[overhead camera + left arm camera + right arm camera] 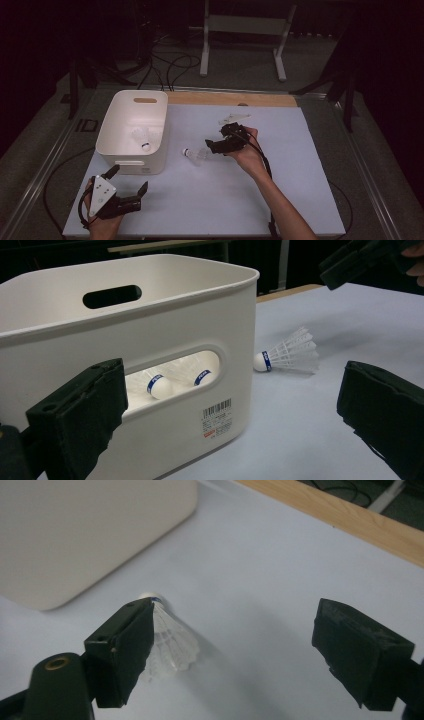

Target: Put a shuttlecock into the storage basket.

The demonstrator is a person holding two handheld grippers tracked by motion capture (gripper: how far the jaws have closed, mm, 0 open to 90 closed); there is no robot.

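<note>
Near the middle of the tabletop (280, 200), just right of the white bin (132, 131): one shuttlecock (193, 154), lying on its side, cork toward the bin. Right gripper (212, 145): released, jaws wide, poised just beside the feather skirt, holding nothing. Left gripper (131, 181): released, empty, resting near the front left corner. Second loose shuttlecock (233, 118): toward the far edge.

Handling, as judged: bring the right jaws down astride the skirt close to the cork, where it is stiffest; close gently so the feathers do not crush; lift clear of the bin rim before release.

View notes: left gripper view shows, through the bin's handle slot, two shuttlecocks (161, 385) already inside; right gripper view shows the skirt (172, 642) half hidden behind one jaw.
</note>
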